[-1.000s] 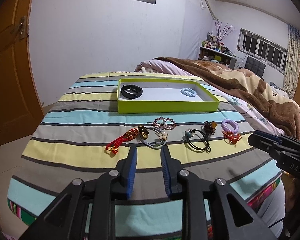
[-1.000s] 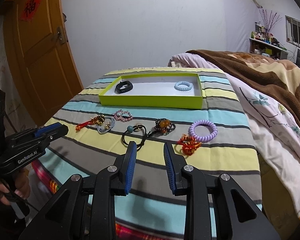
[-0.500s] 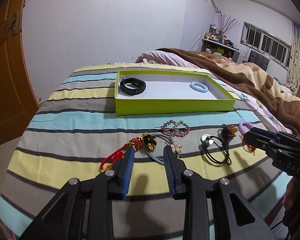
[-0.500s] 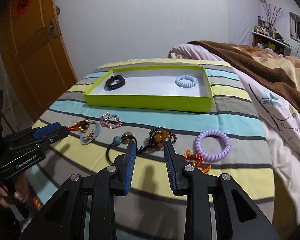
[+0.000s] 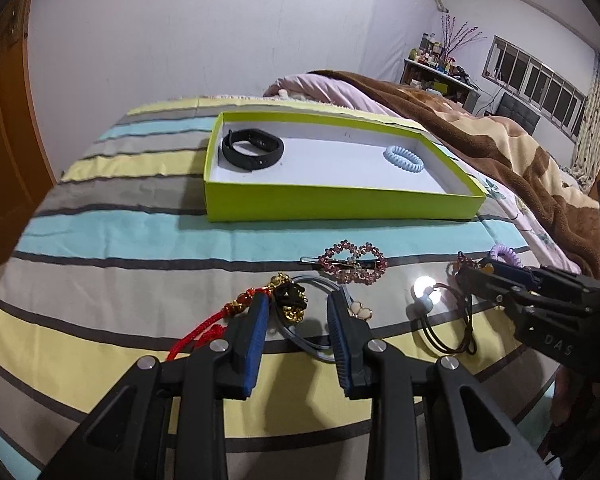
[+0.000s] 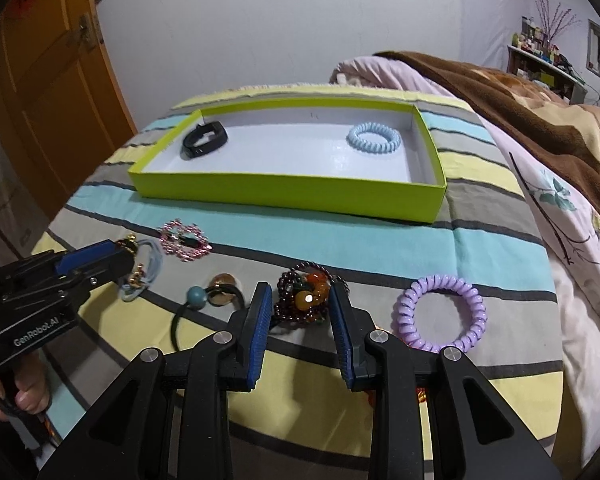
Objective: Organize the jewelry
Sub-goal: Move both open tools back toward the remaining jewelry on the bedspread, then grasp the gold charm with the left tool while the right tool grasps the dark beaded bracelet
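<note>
Two items in green tray (image 6: 288,190): black band (image 6: 204,140), blue coil tie (image 6: 374,142) | both grippers wide, unladen

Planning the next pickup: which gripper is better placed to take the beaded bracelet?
The right gripper. Its open jaws already straddle the beaded bracelet, while the left gripper sits over the grey hair tie farther left.

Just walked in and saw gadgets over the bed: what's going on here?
A person is sorting jewelry into a lime-green box, which already holds a black wristband and a pale blue coil hair tie. The open right gripper brackets a dark beaded bracelet; the open left gripper hovers over a grey hair tie with gold charms.
</note>
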A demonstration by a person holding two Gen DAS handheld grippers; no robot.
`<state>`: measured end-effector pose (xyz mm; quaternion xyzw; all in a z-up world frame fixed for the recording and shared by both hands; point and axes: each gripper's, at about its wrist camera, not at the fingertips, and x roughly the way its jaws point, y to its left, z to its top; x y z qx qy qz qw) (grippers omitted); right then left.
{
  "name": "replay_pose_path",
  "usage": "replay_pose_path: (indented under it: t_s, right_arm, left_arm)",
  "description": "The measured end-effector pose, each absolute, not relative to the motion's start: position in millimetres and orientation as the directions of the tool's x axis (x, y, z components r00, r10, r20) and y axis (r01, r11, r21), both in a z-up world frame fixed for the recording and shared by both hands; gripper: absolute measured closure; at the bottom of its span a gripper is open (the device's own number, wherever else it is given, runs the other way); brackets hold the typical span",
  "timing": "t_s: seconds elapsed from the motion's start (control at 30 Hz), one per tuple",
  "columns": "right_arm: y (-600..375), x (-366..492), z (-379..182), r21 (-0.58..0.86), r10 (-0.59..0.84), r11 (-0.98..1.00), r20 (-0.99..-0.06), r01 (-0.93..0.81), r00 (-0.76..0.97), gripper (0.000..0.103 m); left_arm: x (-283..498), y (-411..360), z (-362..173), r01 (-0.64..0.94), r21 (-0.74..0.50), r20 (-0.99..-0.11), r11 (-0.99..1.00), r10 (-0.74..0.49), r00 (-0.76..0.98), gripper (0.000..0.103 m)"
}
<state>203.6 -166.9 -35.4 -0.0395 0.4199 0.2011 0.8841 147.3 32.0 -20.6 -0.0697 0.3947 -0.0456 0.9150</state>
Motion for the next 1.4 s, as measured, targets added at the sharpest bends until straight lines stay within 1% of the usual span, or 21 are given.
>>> replay_pose_path:
  t_s: [0.17,0.2,0.23,0.27,0.33,0.53,1.0,1.4]
  right_arm:
    - [-167,208,-37,0.092,0.311,0.919,-0.767,-0.384,0.561,0.073]
    - [-166,208,-37,0.096,0.313,0.919,-0.767,-0.382,0.560,0.073]
    - [-167,209,-37,0.101,0.314,0.920,-0.767,-0.378,0.559,0.073]
    - [-168,209,-37,0.104,0.315,0.921,-0.767,-0.376,0.559,0.073]
    - [-168,210,-37,0.109,0.318,0.921,-0.766,-0.374,0.558,0.073]
    - [-173,205,-33,0.118,0.330,0.918,-0.755,-0.378,0.567,0.077]
    - [-186,170,-5,0.123,0.357,0.915,-0.692,-0.384,0.628,0.077]
    - [-189,137,27,0.111,0.377,0.909,-0.626,-0.401,0.683,0.077]
  left_arm:
    - [150,31,-22,0.027,-0.171,-0.726,0.985,-0.145,0.672,0.072]
    - [150,31,-22,0.024,-0.168,-0.728,0.986,-0.140,0.671,0.076]
    - [150,31,-22,0.016,-0.163,-0.731,0.986,-0.132,0.670,0.082]
    - [151,32,-22,0.010,-0.161,-0.734,0.987,-0.127,0.667,0.085]
    - [153,35,-24,0.002,-0.169,-0.741,0.986,-0.128,0.660,0.086]
    - [149,39,-22,-0.010,-0.174,-0.735,0.985,-0.123,0.667,0.088]
    - [113,33,8,0.042,-0.182,-0.672,0.982,-0.156,0.724,0.088]
    - [90,24,37,0.057,-0.158,-0.613,0.986,-0.143,0.777,0.088]
